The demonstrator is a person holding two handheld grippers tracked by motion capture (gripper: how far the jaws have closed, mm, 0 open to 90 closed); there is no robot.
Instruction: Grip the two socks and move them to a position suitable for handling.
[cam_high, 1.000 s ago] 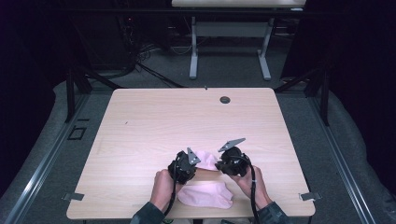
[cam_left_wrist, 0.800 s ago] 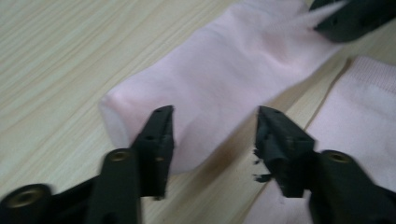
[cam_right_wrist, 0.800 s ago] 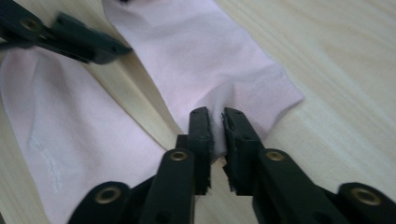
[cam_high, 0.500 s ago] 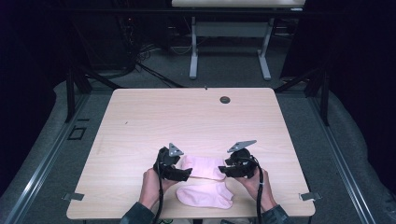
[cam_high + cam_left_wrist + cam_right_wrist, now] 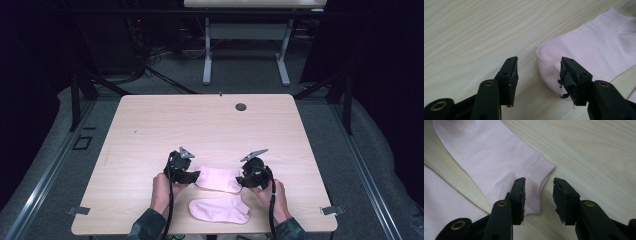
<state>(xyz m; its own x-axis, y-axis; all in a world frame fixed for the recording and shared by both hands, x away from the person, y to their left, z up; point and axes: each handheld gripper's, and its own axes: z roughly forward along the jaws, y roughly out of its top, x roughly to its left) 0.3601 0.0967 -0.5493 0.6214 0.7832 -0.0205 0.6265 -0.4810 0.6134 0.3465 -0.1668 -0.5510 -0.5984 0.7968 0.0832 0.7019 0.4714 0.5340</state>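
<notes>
Two pink socks lie flat near the table's front edge. The upper sock stretches between my grippers; the lower sock rests just in front of it. My left gripper is open at the upper sock's rounded end; its jaws have just been closing, with the sock's edge between them and untouched by the left pad. My right gripper is open over the other end of this sock; its jaws have just been closing, with the sock's corner between them, unpinched. The lower sock shows at the left.
The light wooden table has a dark round grommet near its far edge. Both hands rest on the table's front part. A second table's legs stand on the grey floor behind.
The grippers were close together over a bunched pink sock pile. They have spread apart, the left one going left, and one sock now lies stretched flat between them, apart from the lower one.
</notes>
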